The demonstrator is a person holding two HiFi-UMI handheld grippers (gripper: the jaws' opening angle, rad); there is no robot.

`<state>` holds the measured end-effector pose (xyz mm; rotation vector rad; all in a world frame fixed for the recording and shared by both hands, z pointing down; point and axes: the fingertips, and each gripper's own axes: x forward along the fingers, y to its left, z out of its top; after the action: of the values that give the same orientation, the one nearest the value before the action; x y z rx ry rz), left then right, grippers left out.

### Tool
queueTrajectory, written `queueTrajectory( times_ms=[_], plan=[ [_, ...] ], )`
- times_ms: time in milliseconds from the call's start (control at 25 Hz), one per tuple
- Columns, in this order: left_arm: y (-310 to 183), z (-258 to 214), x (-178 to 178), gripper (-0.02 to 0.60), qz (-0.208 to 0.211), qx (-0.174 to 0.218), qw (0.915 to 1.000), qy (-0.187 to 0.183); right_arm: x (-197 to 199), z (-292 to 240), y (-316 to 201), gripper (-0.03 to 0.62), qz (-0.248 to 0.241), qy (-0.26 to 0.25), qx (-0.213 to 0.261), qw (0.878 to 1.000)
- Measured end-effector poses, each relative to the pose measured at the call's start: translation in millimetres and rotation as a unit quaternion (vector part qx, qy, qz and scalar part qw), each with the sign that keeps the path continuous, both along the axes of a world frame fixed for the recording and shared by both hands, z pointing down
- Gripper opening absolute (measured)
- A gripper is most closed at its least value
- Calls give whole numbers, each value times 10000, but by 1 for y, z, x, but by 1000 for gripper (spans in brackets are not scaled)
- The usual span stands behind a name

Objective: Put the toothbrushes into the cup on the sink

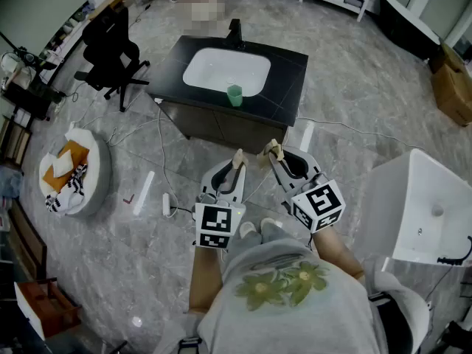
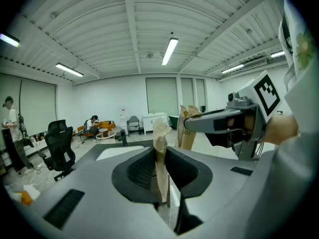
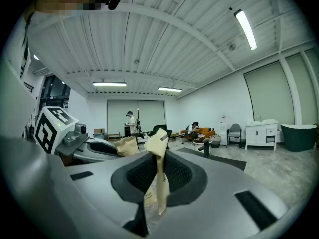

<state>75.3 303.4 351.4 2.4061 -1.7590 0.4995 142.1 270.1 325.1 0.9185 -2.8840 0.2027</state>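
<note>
Left gripper (image 1: 235,169) pinched wrapped toothbrush (image 2: 160,153), right gripper (image 1: 278,158) pinched second toothbrush (image 3: 159,176); thin paper grips risked slipping before far-off cup (image 1: 234,95) on sink (image 1: 217,72).

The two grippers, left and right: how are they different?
The left gripper points straight toward the sink; the right gripper slants inward toward the left gripper. The left gripper's marker cube sits square in the head view; the right gripper's cube is turned askew. Both are shut on brown paper toothbrush packets: left packet, right packet.
</note>
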Motion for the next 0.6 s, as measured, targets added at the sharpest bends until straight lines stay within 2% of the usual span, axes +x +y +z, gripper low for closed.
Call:
queueTrajectory(
  times_ms=[600],
  plan=[
    [-8, -5, -2, 81, -84, 99, 9998, 122, 7, -1, -3, 64, 66, -64, 112, 9999]
  ],
)
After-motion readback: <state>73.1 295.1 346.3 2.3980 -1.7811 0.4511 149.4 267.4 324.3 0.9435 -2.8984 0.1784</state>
